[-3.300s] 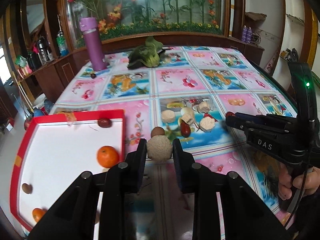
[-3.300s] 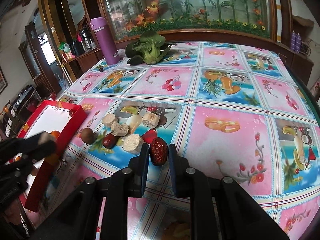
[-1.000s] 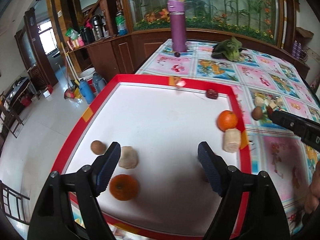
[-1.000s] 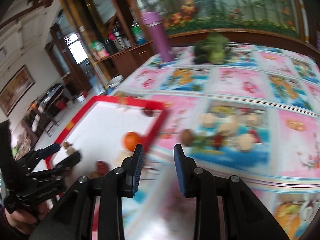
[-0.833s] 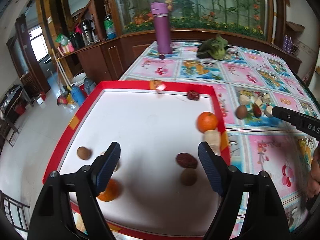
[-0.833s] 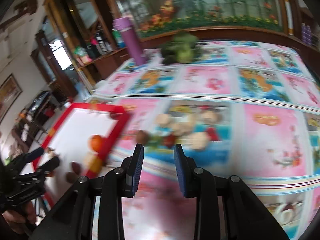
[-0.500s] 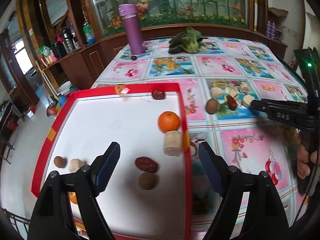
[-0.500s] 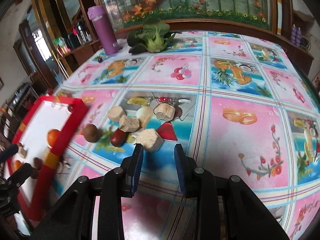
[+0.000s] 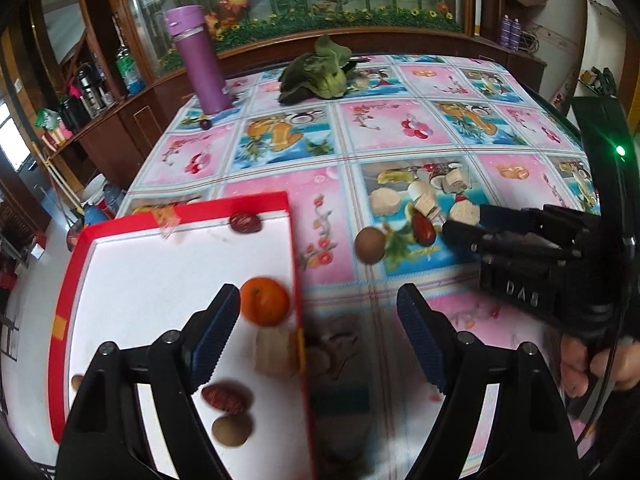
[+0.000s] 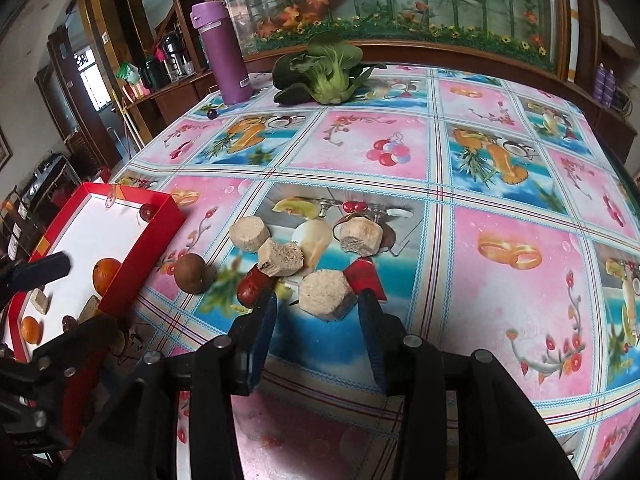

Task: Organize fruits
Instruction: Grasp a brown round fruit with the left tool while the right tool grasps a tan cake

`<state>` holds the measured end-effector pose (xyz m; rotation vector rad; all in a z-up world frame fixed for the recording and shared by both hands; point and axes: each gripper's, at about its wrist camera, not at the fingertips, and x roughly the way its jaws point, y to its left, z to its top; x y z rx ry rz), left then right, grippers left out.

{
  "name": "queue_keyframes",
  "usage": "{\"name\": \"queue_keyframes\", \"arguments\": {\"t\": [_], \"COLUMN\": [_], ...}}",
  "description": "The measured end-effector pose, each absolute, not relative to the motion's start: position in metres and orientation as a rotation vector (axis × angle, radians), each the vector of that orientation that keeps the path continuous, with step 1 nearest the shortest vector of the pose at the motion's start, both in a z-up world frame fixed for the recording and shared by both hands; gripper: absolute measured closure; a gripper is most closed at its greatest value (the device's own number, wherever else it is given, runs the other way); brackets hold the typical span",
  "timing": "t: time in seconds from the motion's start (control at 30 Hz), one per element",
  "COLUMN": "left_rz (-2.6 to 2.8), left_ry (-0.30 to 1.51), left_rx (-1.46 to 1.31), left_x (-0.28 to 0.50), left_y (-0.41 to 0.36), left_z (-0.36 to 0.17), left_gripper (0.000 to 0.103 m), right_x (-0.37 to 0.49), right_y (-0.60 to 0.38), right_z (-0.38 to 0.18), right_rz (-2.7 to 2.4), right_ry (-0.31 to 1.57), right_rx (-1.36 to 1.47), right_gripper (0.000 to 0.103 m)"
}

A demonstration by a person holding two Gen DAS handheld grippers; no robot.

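Note:
A red tray [image 9: 294, 248] with a white floor holds an orange [image 9: 265, 301], a beige chunk [image 9: 276, 350], two red dates [image 9: 227, 398] and a brown round fruit [image 9: 232, 430]. My left gripper [image 9: 318, 320] hangs open and empty over the tray's right rim. On the tablecloth lies a pile: beige chunks [image 10: 250, 233], a red date [image 10: 252, 285] and a brown fruit [image 10: 191, 267]. My right gripper [image 10: 318, 308] is open, with a hexagonal beige chunk [image 10: 327, 294] just ahead, between its fingertips. The tray [image 10: 140, 252] lies left of the pile.
A purple bottle [image 10: 224, 54] and a green leafy vegetable [image 10: 328, 68] stand at the table's far side, with a small dark fruit [image 10: 211, 113] beside the bottle. The table's left edge runs just behind the tray. A hand [image 9: 592, 368] holds the right gripper's handle.
Both grippers held fruit at first; now both are open and those pieces lie in the tray. The left gripper drew back to the tray's right rim; the right returned to the pile.

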<state>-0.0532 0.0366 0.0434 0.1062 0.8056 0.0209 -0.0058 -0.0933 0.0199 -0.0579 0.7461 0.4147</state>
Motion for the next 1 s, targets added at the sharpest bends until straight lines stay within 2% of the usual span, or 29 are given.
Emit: {"name": "queue_keyframes", "arguments": {"t": [0.2, 0.4, 0.53, 0.8, 0.97, 1.0], "left_rz": [-0.035, -0.043, -0.088, -0.147, -0.186, -0.187], "left_ry": [0.847, 0.859, 0.872, 0.863, 0.862, 0.859], "left_rx": [0.163, 0.215, 0.203, 0.326, 0.324, 0.338], "left_x": [-0.022, -0.003, 0.003, 0.006, 0.006, 0.005], "left_y": [0.02, 0.017, 0.016, 0.003, -0.001, -0.005], "left_z": [0.038, 0.03, 0.028, 0.016, 0.015, 0.015], "left_gripper": [0.022, 0.029, 0.053, 0.056, 0.077, 0.077], "right_x": [-0.005, -0.004, -0.004, -0.004, -0.004, -0.003], "right_y": [-0.095, -0.097, -0.097, -0.097, -0.098, -0.098], "right_z": [0.02, 0.02, 0.02, 0.02, 0.021, 0.021], "right_rz": [0.41, 0.409, 0.409, 0.394, 0.395, 0.395], "right_ry": [0.75, 0.751, 0.752, 0.751, 0.752, 0.752], "right_rx": [-0.042, -0.031, -0.031, -0.041, -0.038, -0.037], "right_gripper": [0.065, 0.066, 0.066, 0.072, 0.074, 0.075]}}
